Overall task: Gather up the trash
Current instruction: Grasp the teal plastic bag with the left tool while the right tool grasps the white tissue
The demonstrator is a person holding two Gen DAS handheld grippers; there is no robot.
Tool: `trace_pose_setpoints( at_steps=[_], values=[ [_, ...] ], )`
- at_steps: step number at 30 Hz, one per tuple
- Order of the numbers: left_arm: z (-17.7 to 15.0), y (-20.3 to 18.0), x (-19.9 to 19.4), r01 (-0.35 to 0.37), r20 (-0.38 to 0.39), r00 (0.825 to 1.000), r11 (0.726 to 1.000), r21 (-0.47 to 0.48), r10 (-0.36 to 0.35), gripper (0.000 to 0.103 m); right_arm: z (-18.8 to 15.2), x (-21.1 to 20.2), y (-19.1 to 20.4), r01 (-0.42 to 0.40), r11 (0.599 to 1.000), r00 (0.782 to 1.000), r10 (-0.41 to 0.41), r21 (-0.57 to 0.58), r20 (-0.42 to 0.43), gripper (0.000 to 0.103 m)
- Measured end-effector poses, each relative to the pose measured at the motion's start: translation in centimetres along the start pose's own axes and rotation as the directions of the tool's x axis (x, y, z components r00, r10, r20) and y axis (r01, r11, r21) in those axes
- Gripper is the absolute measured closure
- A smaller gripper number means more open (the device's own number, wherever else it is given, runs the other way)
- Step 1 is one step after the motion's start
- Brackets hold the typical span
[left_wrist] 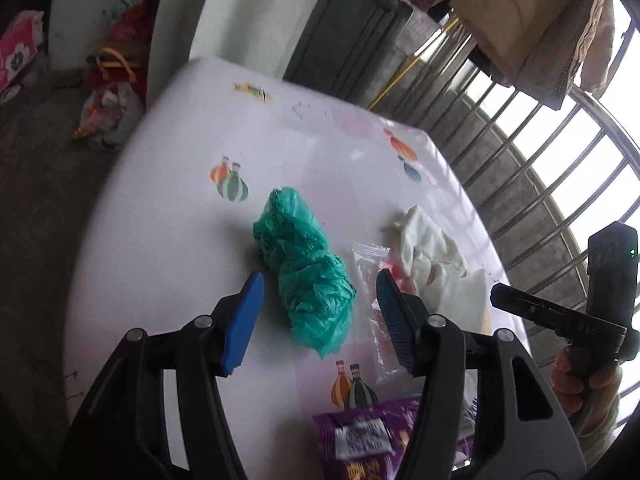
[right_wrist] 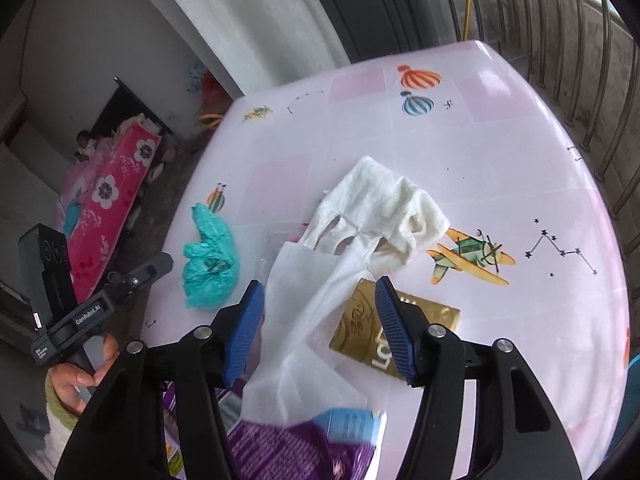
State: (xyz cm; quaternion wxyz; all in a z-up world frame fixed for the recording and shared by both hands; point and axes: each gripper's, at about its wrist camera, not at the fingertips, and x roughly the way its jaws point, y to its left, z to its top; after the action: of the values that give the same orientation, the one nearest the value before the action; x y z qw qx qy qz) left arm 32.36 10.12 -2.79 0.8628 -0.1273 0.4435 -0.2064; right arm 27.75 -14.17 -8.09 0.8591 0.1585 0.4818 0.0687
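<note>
Left gripper point(left_wrist: 320, 292) hovers with jaws apart over the crumpled green plastic bag point(left_wrist: 306, 268), which lies on the table point(left_wrist: 160, 240) between the pads. Right gripper point(right_wrist: 320, 300) gapes over the white bag point(right_wrist: 304, 320); its contents are hidden. A gold packet point(right_wrist: 360, 332) lies just under its right pad.

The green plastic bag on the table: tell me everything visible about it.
The green plastic bag is thin, teal-green film, crumpled into an elongated, wrinkled wad. It lies loose on the pink patterned tablecloth, left of a clear wrapper. In the left wrist view it sits framed between the open left gripper's blue pads, which do not press it.
</note>
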Motion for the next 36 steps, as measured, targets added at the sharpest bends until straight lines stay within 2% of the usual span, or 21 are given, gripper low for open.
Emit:
trace_pose_setpoints(
  at_steps=[3, 6, 10, 12, 16, 19, 27, 36],
  values=[
    [-0.2, 0.3, 2.0, -0.02, -0.051, 0.999, 1.0, -0.02, 0.019, 0.05, 0.3, 0.9, -0.4, -0.002, 1.0, 1.0, 0.003, 0.023, -0.022, 0.053],
    [-0.3, 0.5, 3.0, -0.025, -0.07, 0.997, 0.999, -0.024, 0.023, 0.05, 0.3, 1.7, -0.5, 0.0, 0.999, 0.999, 0.001, 0.037, -0.036, 0.059],
    [-0.8, 0.7, 3.6, -0.003, -0.084, 0.996, 1.0, -0.029, 0.001, 0.056, 0.3, 2.5, -0.8, -0.016, 0.998, 0.998, 0.019, 0.063, -0.055, 0.073],
    [-0.9, 0.5, 3.6, 0.002, -0.082, 0.997, 1.0, -0.022, -0.004, 0.063, 0.4, 2.9, -1.0, -0.026, 0.997, 0.998, 0.03, 0.074, -0.061, 0.08],
    [-0.8, 0.2, 3.3, -0.011, -0.079, 0.997, 1.0, -0.006, 0.011, 0.065, 0.3, 2.8, -1.2, -0.054, 0.994, 0.996, 0.06, 0.094, -0.059, 0.093],
    [-0.9, 0.1, 2.8, -0.009, -0.076, 0.997, 1.0, -0.008, 0.009, 0.066, 0.2, 2.3, -1.4, -0.086, 0.99, 0.994, 0.092, 0.111, -0.051, 0.097],
    [-0.5, -1.2, -0.1, -0.002, -0.016, 1.0, 1.0, 0.03, 0.002, 0.068, 0.4, 0.2, -1.4, -0.148, 0.982, 0.989, 0.15, 0.121, -0.006, 0.099],
    [-0.1, -3.3, -4.7, 0.022, 0.062, 0.998, 0.997, 0.079, -0.027, 0.068, 0.4, -4.0, -0.8, -0.239, 0.964, 0.97, 0.231, 0.115, 0.08, 0.099]
  ],
)
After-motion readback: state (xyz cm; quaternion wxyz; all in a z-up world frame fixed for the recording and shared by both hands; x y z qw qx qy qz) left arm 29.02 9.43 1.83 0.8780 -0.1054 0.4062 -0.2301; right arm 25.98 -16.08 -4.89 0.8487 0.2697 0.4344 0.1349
